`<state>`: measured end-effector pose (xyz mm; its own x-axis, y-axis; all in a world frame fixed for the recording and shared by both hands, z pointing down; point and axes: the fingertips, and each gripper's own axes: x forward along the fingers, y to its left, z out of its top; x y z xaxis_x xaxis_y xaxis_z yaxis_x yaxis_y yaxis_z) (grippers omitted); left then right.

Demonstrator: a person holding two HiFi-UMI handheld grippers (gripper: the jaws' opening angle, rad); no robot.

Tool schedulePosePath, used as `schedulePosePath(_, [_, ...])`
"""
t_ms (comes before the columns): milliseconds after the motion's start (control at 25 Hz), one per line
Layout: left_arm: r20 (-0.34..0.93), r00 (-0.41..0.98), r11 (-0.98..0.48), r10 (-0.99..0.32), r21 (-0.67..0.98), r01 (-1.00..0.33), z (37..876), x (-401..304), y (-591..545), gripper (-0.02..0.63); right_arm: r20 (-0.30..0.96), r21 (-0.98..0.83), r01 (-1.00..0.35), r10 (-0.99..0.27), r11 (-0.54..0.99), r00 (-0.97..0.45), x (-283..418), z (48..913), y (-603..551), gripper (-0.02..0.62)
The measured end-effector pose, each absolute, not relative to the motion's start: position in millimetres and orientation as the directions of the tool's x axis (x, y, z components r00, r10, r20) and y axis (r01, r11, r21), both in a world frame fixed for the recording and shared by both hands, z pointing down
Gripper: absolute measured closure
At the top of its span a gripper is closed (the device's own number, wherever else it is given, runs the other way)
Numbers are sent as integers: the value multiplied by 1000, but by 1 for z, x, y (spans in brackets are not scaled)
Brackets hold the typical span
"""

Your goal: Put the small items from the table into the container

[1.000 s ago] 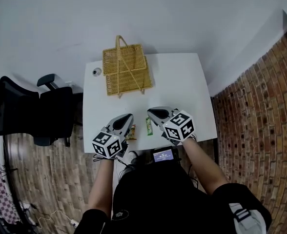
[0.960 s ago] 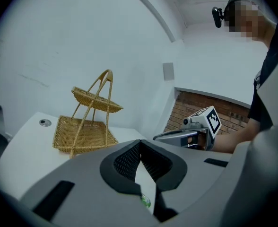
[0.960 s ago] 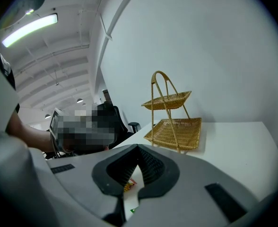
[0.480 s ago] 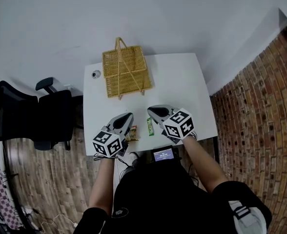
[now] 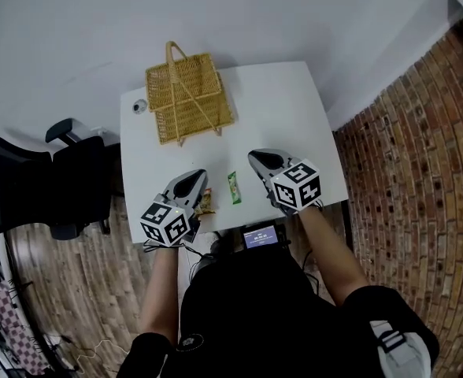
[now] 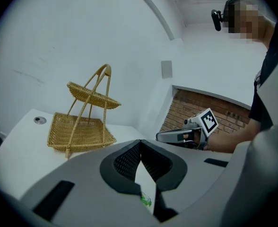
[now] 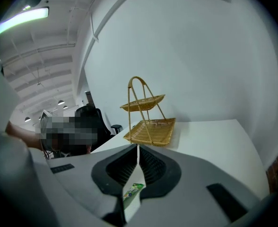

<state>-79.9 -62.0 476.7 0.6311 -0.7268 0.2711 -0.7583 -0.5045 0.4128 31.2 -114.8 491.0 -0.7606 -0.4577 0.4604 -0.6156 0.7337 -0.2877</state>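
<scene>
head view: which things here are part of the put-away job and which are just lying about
For the job:
- two-tier wicker basket
- green packet
- brown packet beside the left gripper

Lying about:
- small round object at the table corner
- black office chair
- small screen device

Both grippers closed, empty.

- You're working in what looks like an office; black office chairs stand just left of your white table;
- a plain white wall on the far side; a brick wall on the right; a wood-plank floor;
- an open ceiling with a strip light overhead.
</scene>
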Motion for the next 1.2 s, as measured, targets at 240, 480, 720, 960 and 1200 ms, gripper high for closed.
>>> schedulePosePath(240, [282,647,-515,-708,420,-747,485,-70,-68,597,527,-269,-675,-481,687,-700,67,515,-116,458])
schedulePosePath(480, [307,668,-535,-678,418,-734,493,-57,-79,595,623,-250,-700,-442,670,-646,92,553,-100,352])
schedulePosePath(720, [336,674,-540,-657,413,-733,500,-50,-87,595,677,-267,-715,-403,646,-616,104,588,-81,330])
schedulePosePath(960, [351,675,-538,-649,416,-733,505,-47,-88,595,698,-283,-721,-380,633,-608,106,610,-72,328])
schedulePosePath(1200, [367,669,-527,-646,420,-739,512,-49,-89,595,743,-256,-731,-356,632,-568,107,633,-66,330])
